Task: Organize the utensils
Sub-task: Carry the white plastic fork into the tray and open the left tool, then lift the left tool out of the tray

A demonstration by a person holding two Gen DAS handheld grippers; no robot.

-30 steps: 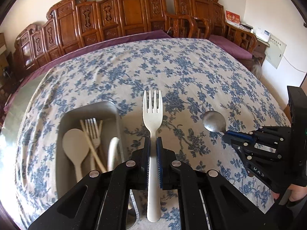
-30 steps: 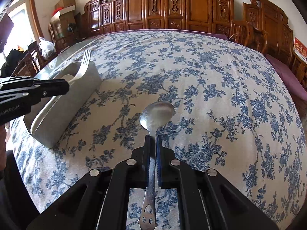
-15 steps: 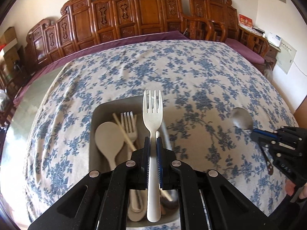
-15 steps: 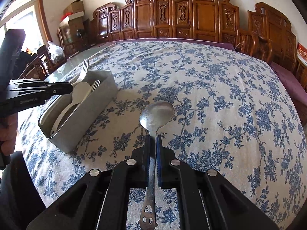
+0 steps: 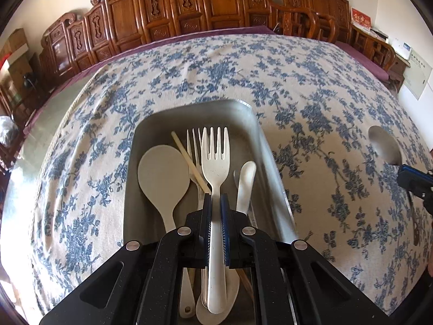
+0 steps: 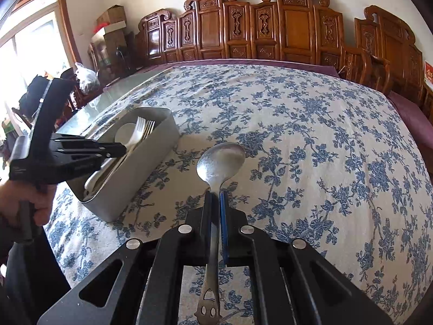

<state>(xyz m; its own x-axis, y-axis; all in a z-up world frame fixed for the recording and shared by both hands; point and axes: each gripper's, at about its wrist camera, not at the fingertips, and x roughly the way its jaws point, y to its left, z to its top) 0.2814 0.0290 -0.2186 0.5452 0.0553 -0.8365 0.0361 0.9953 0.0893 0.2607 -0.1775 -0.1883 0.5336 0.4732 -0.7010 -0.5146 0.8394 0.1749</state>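
Left tongs point(image 5: 215, 203) clamped white fork point(image 5: 215, 159) right over grey tray point(image 5: 194, 113) at frame centre; drop-off step, I'd guess. Right tongs point(image 6: 215, 200) gripped metal spoon point(image 6: 220, 159) above table point(image 6: 324, 135), waiting. Next: open, let fork fall in.

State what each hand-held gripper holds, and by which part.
Left hand-held gripper clamps the white fork by its handle; right hand-held gripper clamps the metal spoon by its handle, just below the bowl.

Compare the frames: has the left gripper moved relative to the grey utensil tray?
Yes. The left gripper, shut on the white fork, has moved leftwards from over the tablecloth to above the grey utensil tray.
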